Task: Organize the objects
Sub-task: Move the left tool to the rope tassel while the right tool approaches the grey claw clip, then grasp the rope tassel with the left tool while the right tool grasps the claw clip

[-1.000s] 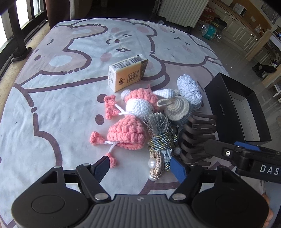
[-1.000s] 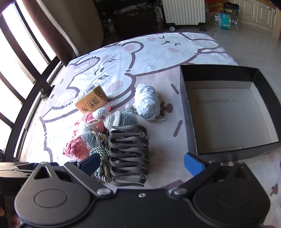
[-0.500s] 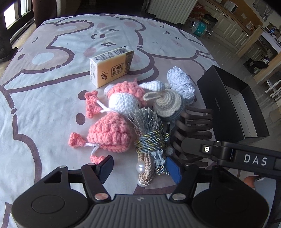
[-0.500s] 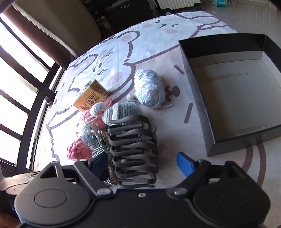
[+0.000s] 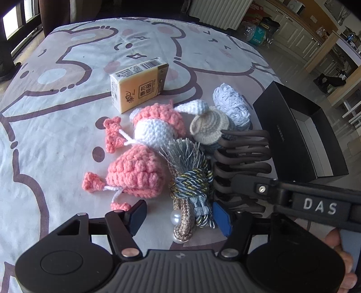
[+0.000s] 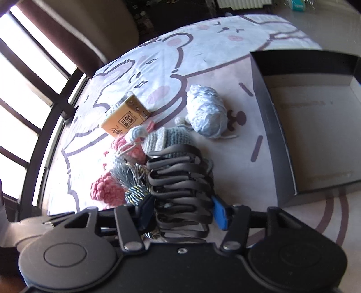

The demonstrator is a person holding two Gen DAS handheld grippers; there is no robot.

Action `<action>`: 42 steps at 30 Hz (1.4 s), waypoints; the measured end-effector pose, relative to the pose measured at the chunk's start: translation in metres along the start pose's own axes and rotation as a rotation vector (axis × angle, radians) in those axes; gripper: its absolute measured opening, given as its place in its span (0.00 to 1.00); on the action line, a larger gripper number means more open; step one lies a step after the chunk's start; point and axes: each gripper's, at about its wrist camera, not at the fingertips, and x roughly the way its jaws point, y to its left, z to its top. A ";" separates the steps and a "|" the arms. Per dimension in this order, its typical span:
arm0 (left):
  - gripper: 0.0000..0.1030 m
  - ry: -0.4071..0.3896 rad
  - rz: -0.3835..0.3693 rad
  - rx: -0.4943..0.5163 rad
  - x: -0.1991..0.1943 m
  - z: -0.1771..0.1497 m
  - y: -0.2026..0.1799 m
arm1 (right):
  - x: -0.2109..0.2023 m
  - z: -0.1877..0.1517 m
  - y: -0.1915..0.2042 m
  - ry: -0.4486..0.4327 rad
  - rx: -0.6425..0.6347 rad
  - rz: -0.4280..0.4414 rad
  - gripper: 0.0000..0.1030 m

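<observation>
A black hair claw clip [image 6: 180, 191] lies on the bear-print cloth, and my right gripper [image 6: 183, 213] is shut on it; the clip also shows in the left wrist view [image 5: 242, 157]. My left gripper [image 5: 180, 214] is open around the near end of a gold-and-blue tassel cord [image 5: 191, 187]. Beside them lie pink crochet pieces [image 5: 137, 173], a grey crochet hat [image 5: 209, 128], a pale blue yarn ball [image 6: 206, 115] and a yellow tissue pack [image 5: 140, 86]. An open black box [image 6: 270, 135] stands to the right.
The cloth-covered table [image 5: 56, 112] ends at a window railing on the left [image 6: 33, 126]. A white radiator [image 5: 218, 11] and kitchen cabinets [image 5: 293, 27] stand beyond the far edge. The right gripper's arm [image 5: 304, 198] crosses the left wrist view.
My right gripper has moved down and closed its fingers onto the black clip. My left gripper has moved forward over the tassel cord and stays open.
</observation>
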 end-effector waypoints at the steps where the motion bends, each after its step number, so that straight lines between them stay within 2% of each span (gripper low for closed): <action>1: 0.63 0.003 0.000 -0.007 0.001 0.000 0.000 | -0.003 0.001 -0.001 -0.014 0.002 0.002 0.37; 2: 0.63 0.005 0.003 -0.012 0.002 0.001 -0.001 | -0.007 0.003 -0.004 -0.019 0.014 0.006 0.33; 6: 0.61 0.007 0.019 -0.005 0.005 0.002 -0.005 | -0.012 0.002 -0.006 -0.004 -0.007 -0.027 0.32; 12: 0.41 0.025 -0.021 -0.046 0.005 0.003 -0.005 | -0.021 -0.006 -0.008 0.018 -0.054 -0.044 0.31; 20: 0.39 0.046 0.022 -0.022 -0.002 -0.002 -0.005 | -0.035 -0.011 -0.007 0.027 -0.136 -0.139 0.31; 24: 0.39 0.062 0.041 -0.016 -0.011 -0.007 0.003 | -0.042 -0.016 0.004 0.025 -0.239 -0.215 0.31; 28: 0.39 0.077 0.062 -0.020 -0.020 -0.013 0.015 | -0.040 -0.022 0.017 0.029 -0.373 -0.339 0.31; 30: 0.39 0.089 0.066 -0.027 -0.024 -0.016 0.022 | -0.036 -0.026 0.021 0.047 -0.408 -0.361 0.31; 34: 0.39 0.109 0.068 -0.035 -0.028 -0.022 0.031 | -0.030 -0.033 0.032 0.078 -0.438 -0.332 0.31; 38: 0.39 0.123 0.063 -0.051 -0.030 -0.026 0.039 | -0.034 -0.032 0.045 0.082 -0.415 -0.240 0.45; 42: 0.39 0.131 0.059 -0.057 -0.032 -0.027 0.044 | -0.037 -0.035 0.057 0.093 -0.429 -0.183 0.46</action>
